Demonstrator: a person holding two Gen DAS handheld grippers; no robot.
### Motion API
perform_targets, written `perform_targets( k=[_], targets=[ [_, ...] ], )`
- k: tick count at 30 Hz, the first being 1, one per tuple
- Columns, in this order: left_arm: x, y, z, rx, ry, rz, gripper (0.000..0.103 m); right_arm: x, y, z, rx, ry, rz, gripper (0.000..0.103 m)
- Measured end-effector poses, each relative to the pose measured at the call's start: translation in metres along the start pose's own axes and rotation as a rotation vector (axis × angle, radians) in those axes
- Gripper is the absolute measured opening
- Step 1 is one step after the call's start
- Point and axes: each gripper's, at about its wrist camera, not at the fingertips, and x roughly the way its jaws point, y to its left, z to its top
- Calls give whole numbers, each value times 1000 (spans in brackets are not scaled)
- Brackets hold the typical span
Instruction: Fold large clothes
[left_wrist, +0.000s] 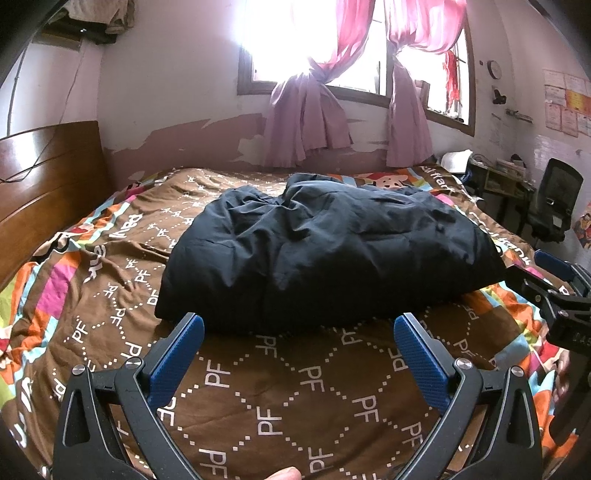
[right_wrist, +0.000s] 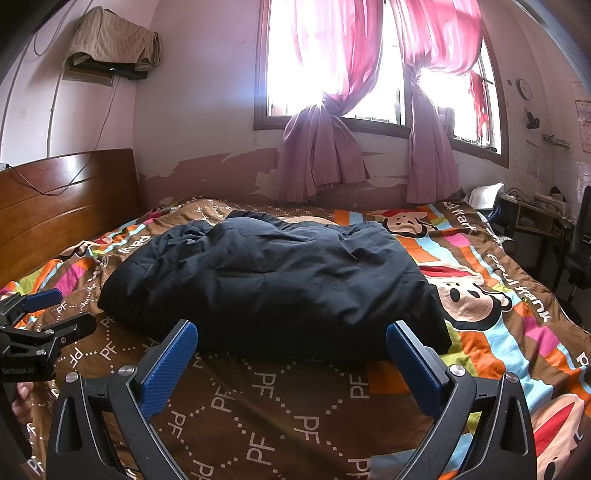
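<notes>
A big black puffy jacket (left_wrist: 325, 251) lies in a bundle in the middle of the bed (left_wrist: 295, 398), on a brown quilt with letters and cartoon monkeys. The left hand-held gripper (left_wrist: 299, 325) is spread wide and holds nothing – it sits just in front of the jacket's near edge. The right hand-held gripper (right_wrist: 291, 332) is wide and empty too, near the same edge. The jacket looks soft, thick and floppy, and its cloth may be a bit slippery. A good place to pinch is likely the near hem, one corner for each gripper.
</notes>
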Motion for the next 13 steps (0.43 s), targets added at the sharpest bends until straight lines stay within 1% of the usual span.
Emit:
perform_targets(
  k=[3, 5, 9, 13],
  targets=[
    [-2, 3, -1, -13, 0, -49, 101, 1, 0, -4, 1, 7, 2, 103],
    [-5, 7, -1, -37, -13, -72, 101, 1, 0, -8, 0, 11, 2, 103],
    [-8, 9, 1, -54, -36, -62, 101, 0, 0, -10, -1, 11, 2, 103],
    [-9, 5, 1, -36, -33, -58, 101, 1, 0, -8, 1, 12, 2, 103]
  ],
)
